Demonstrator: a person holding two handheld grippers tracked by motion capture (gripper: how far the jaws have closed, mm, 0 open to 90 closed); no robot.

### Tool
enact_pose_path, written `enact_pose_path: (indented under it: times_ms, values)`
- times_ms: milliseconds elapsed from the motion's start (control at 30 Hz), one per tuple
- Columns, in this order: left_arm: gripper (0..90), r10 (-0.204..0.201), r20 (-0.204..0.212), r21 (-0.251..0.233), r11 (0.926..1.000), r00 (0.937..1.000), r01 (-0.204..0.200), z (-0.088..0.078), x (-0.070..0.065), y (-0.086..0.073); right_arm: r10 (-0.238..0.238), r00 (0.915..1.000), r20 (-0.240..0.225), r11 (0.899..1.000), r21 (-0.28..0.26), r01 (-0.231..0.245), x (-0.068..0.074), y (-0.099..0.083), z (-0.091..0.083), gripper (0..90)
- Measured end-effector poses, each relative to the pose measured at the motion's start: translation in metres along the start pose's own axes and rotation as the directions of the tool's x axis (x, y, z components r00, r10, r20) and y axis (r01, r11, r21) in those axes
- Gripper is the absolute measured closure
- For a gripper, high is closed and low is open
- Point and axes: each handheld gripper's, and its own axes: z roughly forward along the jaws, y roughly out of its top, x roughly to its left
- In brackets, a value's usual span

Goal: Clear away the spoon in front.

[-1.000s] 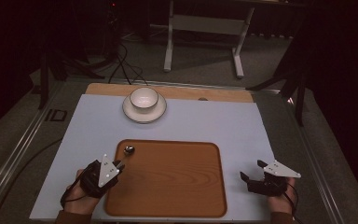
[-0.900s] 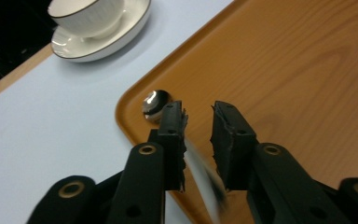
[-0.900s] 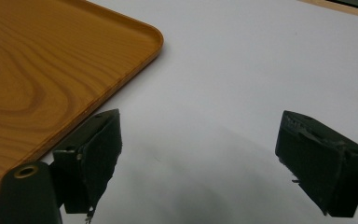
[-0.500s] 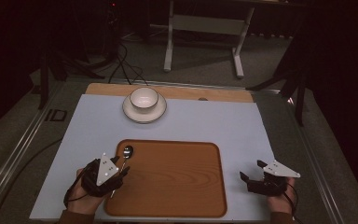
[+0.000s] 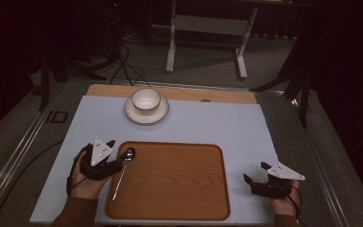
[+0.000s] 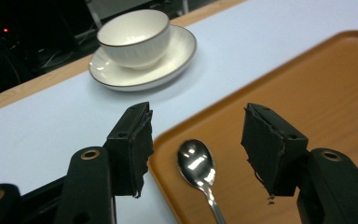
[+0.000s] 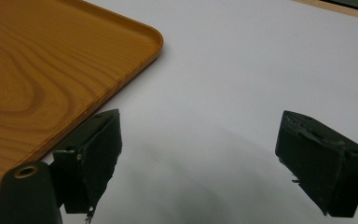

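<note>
A wooden serving tray [image 5: 170, 182] lies at the near middle of the pale tabletop [image 5: 217, 125], and a metal teaspoon [image 5: 123, 171] rests along the tray's 9 o'clock edge, its bowl toward 12 o'clock and its handle running back toward 6 o'clock. In the left gripper view the spoon's bowl [image 6: 196, 161] sits just inside the tray's raised rim [image 6: 261, 79], shining with 2 small highlights. The left gripper [image 5: 116, 163], held in the person's left hand [image 5: 82, 177], is at the tray's 9 o'clock side with its tips reaching over the rim beside the spoon; its 2 black jaws stand spread wide with the spoon's bowl lying between them, and neither touches it. At 12 o'clock from the tray, well apart from it, a white cup [image 5: 145, 99] stands upright on a white saucer [image 5: 146, 113]; the left gripper view shows the same cup [image 6: 135, 37] and saucer [image 6: 177, 51] beyond the jaws, both edged with a thin dark line. The right gripper [image 5: 255, 182], in the person's right hand [image 5: 283, 203], is at 3 o'clock from the tray, apart from it, over bare tabletop. In the right gripper view its 2 jaws are spread wide with nothing between them but the pale surface [image 7: 242, 70], and a rounded corner of the tray [image 7: 51, 60] lies toward 10 o'clock.
</note>
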Motion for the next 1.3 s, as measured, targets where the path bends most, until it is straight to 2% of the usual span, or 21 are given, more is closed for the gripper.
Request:
enact_pose_path:
  times_ms: [367, 567, 767, 833, 1067, 1300]
  values:
    - [42.4, -0.060, -0.047, -0.017, 0.9981, 0.9971, 0.059, 0.006, 0.024, 0.000, -0.001, 1.0000, 0.000, 1.000, -0.012, 0.001, 0.000, 0.000, -0.002, 14.1]
    - [42.7, -0.074, -0.059, -0.010, 0.9973, 0.9955, 0.073, 0.011, 0.034, -0.003, -0.003, 1.0000, 0.002, 1.000, -0.019, 0.003, 0.000, 0.000, -0.002, 14.2]
    - [43.3, -0.083, -0.068, 0.011, 0.9964, 0.9942, 0.084, 0.017, 0.039, -0.014, -0.005, 1.0000, 0.005, 1.000, -0.028, 0.005, -0.001, 0.001, -0.003, 14.2]
    - [42.7, -0.092, -0.083, 0.013, 0.9955, 0.9923, 0.093, 0.019, 0.042, -0.018, -0.005, 1.0000, 0.006, 1.000, -0.029, 0.005, -0.001, 0.001, -0.003, 14.1]
    - [42.1, -0.127, -0.094, 0.030, 0.9910, 0.9874, 0.131, 0.026, 0.051, -0.029, -0.003, 0.9999, 0.011, 1.000, -0.027, 0.003, -0.001, 0.001, -0.003, 14.1]
    - [41.7, -0.144, -0.112, 0.040, 0.9880, 0.9832, 0.149, 0.032, 0.058, -0.037, -0.003, 0.9999, 0.012, 1.000, -0.026, 0.004, -0.001, 0.000, -0.003, 14.1]
